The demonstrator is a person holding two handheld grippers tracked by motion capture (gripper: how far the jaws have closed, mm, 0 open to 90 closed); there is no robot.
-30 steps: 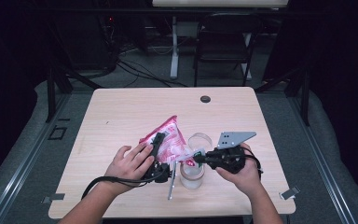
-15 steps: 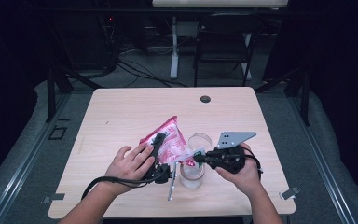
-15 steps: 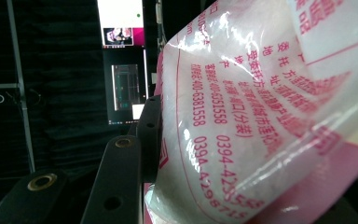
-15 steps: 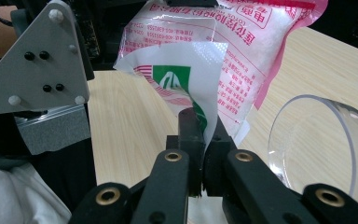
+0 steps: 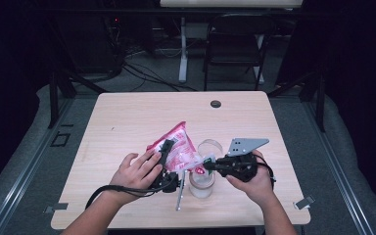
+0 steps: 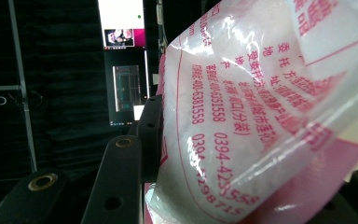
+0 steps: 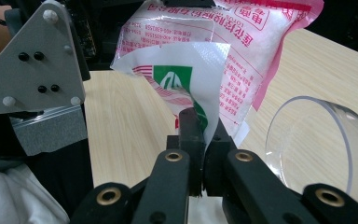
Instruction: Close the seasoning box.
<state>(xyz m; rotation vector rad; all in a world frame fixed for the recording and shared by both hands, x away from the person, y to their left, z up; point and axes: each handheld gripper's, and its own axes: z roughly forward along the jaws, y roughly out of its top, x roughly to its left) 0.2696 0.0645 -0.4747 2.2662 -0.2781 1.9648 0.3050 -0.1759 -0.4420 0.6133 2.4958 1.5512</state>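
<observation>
Both tools grip a pink-and-white bag of white powder: left tool its body, right tool a torn corner, beside a clear glass on the counter.

A: Where is the bag?
B: Between the left gripper and the right gripper, above the table.
A: And the cup?
B: On the table, just below the bag's corner.
</observation>
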